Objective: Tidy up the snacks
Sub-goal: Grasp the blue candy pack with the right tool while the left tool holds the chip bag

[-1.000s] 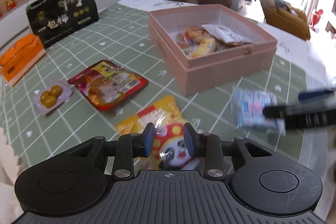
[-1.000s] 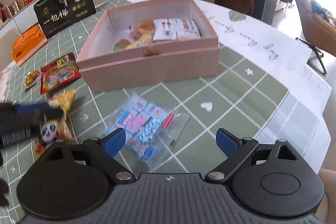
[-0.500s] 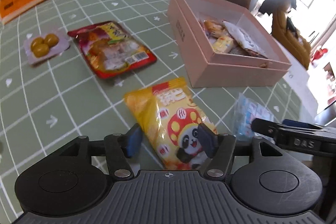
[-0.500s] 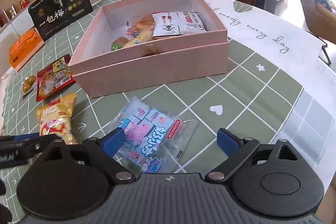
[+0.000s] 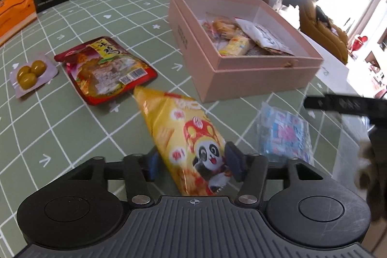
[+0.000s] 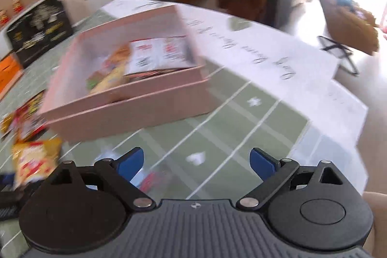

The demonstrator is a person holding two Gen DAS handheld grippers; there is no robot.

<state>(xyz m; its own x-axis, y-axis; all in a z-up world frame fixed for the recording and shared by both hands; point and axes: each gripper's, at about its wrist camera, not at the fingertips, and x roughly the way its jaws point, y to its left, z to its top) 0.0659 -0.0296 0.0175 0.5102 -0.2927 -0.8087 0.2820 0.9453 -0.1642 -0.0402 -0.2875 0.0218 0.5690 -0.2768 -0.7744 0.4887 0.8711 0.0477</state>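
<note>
Green gridded tablecloth [image 5: 72, 127]: left gripper [image 5: 193, 162] closing round yellow panda bag [image 5: 183, 137], right gripper [image 6: 197, 161] released.

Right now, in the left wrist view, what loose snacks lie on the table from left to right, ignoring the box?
Pack of green plums → red snack pouch → yellow panda bag, between the left gripper's fingers → blue candy packet.

Glossy foil yellow snack bag [image 5: 183, 134], matt cardboard pink box [image 5: 254, 79]
</note>
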